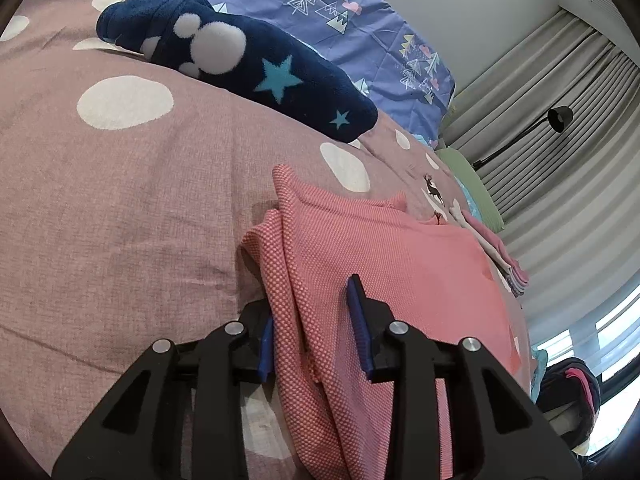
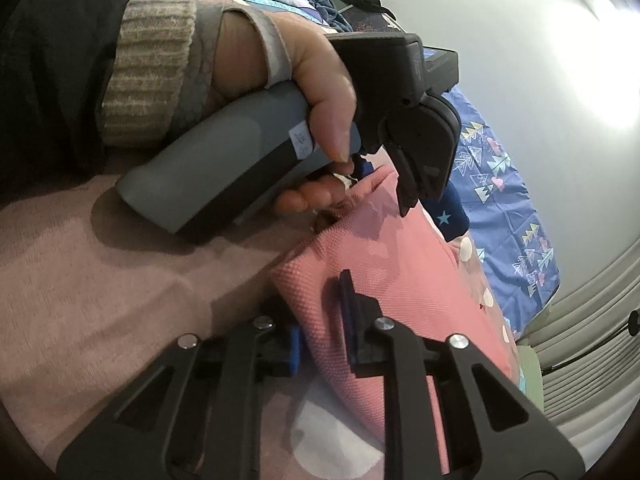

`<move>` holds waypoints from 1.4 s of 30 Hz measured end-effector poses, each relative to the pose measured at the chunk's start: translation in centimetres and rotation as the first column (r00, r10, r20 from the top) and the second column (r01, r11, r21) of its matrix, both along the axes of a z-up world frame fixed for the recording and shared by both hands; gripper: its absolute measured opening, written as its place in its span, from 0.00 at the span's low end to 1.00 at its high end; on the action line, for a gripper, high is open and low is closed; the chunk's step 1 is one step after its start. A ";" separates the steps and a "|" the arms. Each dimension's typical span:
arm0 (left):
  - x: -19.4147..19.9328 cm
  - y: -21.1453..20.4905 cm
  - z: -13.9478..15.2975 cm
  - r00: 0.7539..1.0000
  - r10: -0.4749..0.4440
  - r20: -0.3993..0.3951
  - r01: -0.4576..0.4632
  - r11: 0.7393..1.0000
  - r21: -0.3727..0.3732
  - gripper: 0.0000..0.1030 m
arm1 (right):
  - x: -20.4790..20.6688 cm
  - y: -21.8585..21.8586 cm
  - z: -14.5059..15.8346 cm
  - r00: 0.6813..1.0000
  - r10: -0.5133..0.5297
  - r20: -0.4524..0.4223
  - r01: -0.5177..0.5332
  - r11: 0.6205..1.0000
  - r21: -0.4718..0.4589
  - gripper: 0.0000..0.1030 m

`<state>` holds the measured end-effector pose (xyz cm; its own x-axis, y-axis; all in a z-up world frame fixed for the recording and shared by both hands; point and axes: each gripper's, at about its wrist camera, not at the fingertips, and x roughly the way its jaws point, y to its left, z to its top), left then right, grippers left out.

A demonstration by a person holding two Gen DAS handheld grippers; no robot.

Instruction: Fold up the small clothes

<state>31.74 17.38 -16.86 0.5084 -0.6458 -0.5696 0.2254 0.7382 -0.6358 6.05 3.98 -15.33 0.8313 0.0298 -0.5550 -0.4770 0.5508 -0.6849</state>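
Bed [image 1: 120, 208] under a dusty-pink spotted cover, bearing a coral-pink woven garment [image 1: 384, 264], partly folded, its layered edge bunched near the cameras. Left gripper [image 1: 312, 320]: fingers apart, straddling the garment's folded edge, no visible pinch. Right gripper [image 2: 320, 320]: fingers narrowly apart astride another edge; whether the pads press cannot be told.
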 end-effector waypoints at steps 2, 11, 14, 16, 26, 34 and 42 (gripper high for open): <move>-0.1 -0.2 0.1 1.000 -0.008 0.010 0.008 1.000 0.001 0.41 | 0.1 -0.1 0.1 1.000 -0.002 -0.004 0.002 1.000 0.005 0.16; 0.0 -0.2 0.0 1.000 -0.020 0.004 0.020 0.999 -0.047 0.14 | 0.6 -0.2 0.7 1.000 -0.006 -0.021 0.007 0.999 0.049 0.06; -0.1 0.2 0.1 1.000 -0.003 0.007 0.004 0.998 -0.066 0.13 | 0.3 -1.2 2.1 1.000 0.006 -0.010 -0.005 0.991 0.130 0.05; -0.4 0.1 0.6 0.999 0.004 0.032 -0.002 0.998 -0.064 0.13 | 0.2 -2.1 3.1 1.000 0.009 -0.011 -0.007 0.981 0.196 0.05; -0.9 0.2 1.0 0.999 0.040 0.023 -0.037 0.996 -0.081 0.13 | 0.8 -7.2 6.4 0.998 -0.009 -0.069 0.038 0.900 0.434 0.05; -1.8 -3.4 6.1 0.992 0.079 0.098 -0.081 0.997 0.016 0.13 | 1.2 -12.0 9.1 0.993 -0.027 -0.112 0.085 0.827 0.556 0.05; -0.3 -12.8 11.9 0.988 0.024 0.151 -0.048 0.986 0.159 0.13 | 0.7 -22.0 11.5 0.980 -0.132 -0.148 0.198 0.685 0.701 0.05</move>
<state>31.40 4.62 -4.94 0.6161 -0.5313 -0.5815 0.2798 0.8377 -0.4690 6.78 -18.03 -3.82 0.8158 0.3082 -0.4894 -0.3643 0.9310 -0.0210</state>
